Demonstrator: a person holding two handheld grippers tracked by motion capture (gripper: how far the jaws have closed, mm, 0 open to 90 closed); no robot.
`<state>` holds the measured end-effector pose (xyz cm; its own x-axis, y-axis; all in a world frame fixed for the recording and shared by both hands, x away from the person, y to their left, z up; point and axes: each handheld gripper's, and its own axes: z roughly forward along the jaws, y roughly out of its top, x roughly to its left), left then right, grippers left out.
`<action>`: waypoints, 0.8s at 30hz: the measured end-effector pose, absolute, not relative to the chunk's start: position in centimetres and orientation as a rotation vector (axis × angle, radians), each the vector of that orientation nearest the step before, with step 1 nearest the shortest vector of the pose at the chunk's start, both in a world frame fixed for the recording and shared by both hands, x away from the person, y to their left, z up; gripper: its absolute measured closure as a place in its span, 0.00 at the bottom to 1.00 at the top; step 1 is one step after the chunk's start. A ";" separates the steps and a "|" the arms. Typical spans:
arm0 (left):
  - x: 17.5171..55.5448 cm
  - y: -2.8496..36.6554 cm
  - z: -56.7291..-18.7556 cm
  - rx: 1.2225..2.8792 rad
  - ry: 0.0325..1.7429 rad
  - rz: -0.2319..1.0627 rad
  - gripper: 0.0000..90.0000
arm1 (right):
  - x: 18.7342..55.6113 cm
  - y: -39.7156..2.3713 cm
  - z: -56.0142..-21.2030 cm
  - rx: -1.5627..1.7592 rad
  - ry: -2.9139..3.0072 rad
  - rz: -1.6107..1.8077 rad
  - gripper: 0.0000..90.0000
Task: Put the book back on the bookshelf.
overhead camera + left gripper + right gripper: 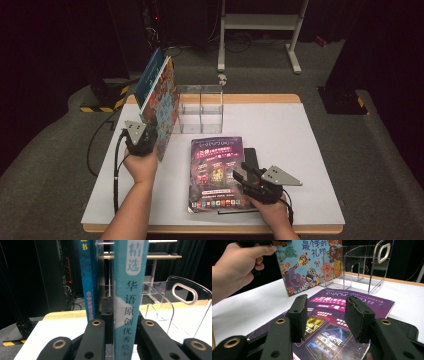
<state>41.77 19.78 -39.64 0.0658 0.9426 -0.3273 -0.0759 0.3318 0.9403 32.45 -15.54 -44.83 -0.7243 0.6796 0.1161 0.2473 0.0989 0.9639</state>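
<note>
picture books (159, 97) stand left of the clear rack (201, 108); magazine (216, 172) lies flat on the table (305, 145) in front.

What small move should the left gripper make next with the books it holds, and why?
Probably carry the books a little toward the clear rack and line them up over a slot. The left gripper is shut on the books, which stand upright just left of the rack. The right gripper hovers open over the purple magazine, holding nothing.
</note>
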 end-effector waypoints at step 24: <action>41.5 20.3 -39.7 0.932 1.261 0.987 0.89 | 32.5 -15.3 -44.9 0.907 2.031 1.664 0.59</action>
<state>41.52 20.28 -39.68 0.0450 0.9492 -0.3114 -0.0742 0.3141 0.9465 32.48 -15.34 -44.89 -0.7283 0.6750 0.1180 0.2484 0.0997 0.9635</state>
